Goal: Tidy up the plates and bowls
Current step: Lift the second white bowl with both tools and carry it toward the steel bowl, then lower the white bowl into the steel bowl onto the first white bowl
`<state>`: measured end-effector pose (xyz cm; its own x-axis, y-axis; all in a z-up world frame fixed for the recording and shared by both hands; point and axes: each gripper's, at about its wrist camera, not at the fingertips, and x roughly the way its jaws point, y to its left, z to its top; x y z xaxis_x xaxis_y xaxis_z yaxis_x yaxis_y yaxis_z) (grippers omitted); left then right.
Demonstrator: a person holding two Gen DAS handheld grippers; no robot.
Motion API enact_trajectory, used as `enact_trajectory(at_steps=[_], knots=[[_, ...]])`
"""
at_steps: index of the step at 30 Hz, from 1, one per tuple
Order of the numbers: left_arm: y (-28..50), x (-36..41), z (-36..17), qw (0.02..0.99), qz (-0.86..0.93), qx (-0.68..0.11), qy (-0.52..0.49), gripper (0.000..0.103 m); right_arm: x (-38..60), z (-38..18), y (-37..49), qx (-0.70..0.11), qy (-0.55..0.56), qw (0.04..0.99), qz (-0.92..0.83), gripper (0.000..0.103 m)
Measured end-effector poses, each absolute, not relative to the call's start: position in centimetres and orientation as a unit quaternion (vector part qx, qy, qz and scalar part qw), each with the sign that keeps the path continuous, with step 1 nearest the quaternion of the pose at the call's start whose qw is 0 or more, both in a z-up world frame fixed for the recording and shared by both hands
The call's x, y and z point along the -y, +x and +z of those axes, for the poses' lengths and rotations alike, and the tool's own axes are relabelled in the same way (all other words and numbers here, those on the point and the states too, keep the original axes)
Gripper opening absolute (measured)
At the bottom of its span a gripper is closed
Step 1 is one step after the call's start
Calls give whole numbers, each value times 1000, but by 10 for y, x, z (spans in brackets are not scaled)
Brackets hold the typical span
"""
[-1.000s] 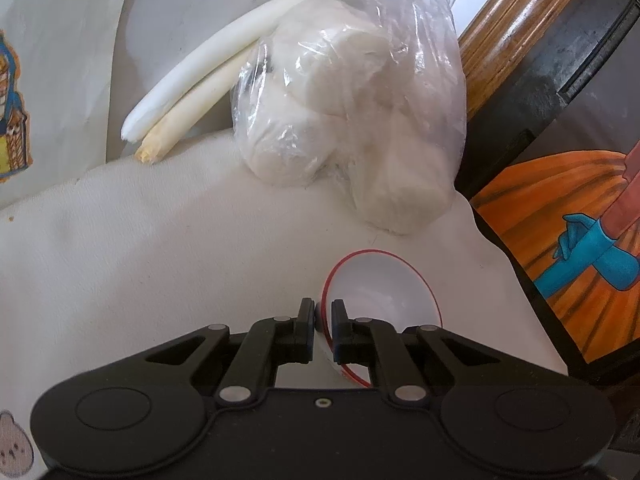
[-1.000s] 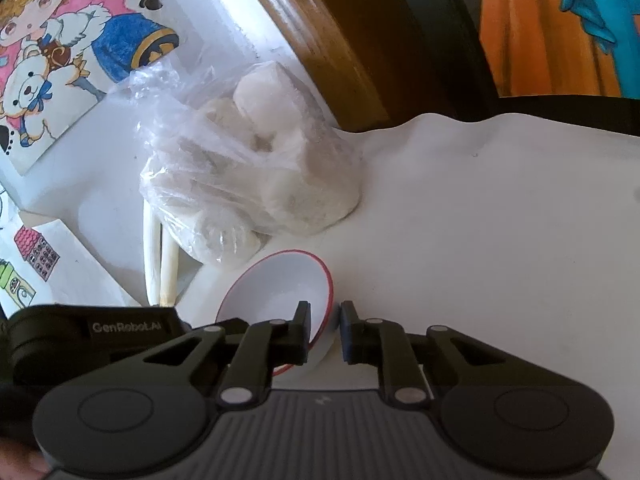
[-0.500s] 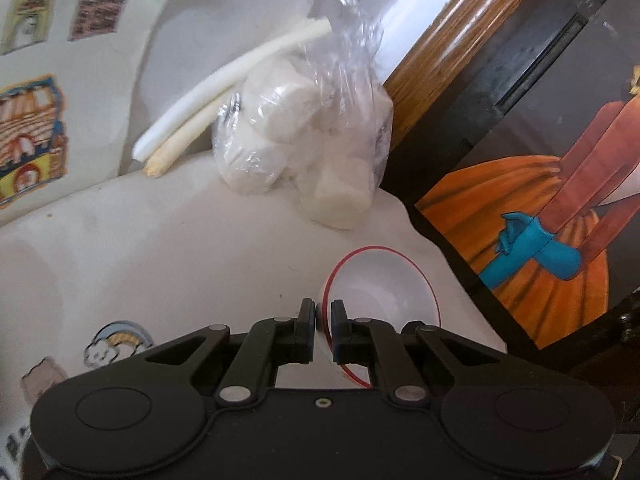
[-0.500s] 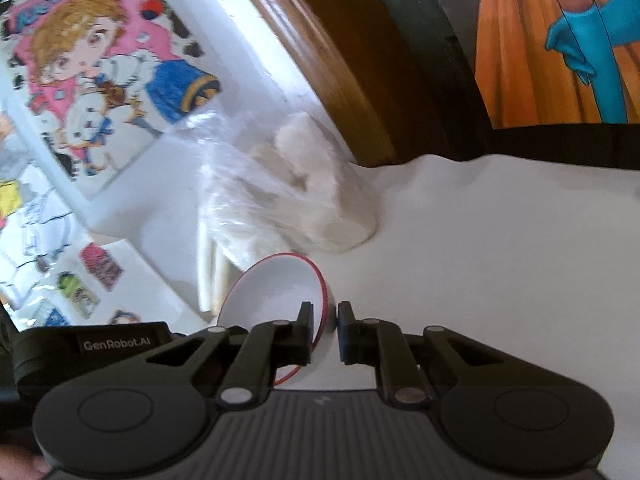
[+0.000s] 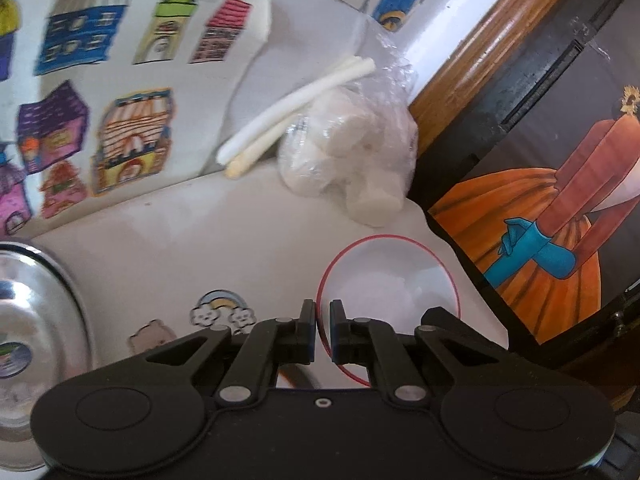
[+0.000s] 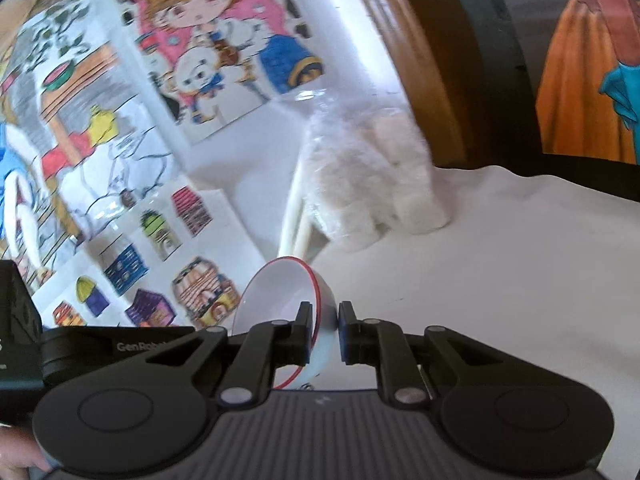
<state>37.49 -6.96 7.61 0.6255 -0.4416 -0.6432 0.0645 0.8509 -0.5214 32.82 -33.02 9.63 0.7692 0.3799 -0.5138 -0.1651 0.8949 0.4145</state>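
Observation:
A small white bowl with a red rim (image 5: 388,280) is held between both grippers above the white tablecloth. My left gripper (image 5: 322,320) is shut on its left rim. In the right wrist view the bowl (image 6: 288,300) is tilted on edge and my right gripper (image 6: 323,326) is shut on its right rim. A shiny steel plate (image 5: 32,320) lies at the left edge of the left wrist view.
A clear bag of white lumps (image 5: 356,160) and two white sticks (image 5: 288,108) lie at the back of the cloth (image 5: 200,240). Coloured drawings (image 5: 100,80) cover the wall. A framed orange painting (image 5: 560,220) and a wooden frame (image 5: 480,40) stand on the right.
Both grippers have risen and pulled back with the bowl; the bag looks smaller and farther. The steel plate has come into the left wrist view. The bowl tilts more in the right view.

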Motion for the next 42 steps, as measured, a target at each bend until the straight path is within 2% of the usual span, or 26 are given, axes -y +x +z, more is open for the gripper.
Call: enact_trajectory(at_steps=[13,42], knots=[[354,34,66,863,-141,-431,-223,6,299,86,311,-338,149,912,177,15],[343,32,46,858,-128,-459,-191,6,299,52,310,-382,147,890,201,15]])
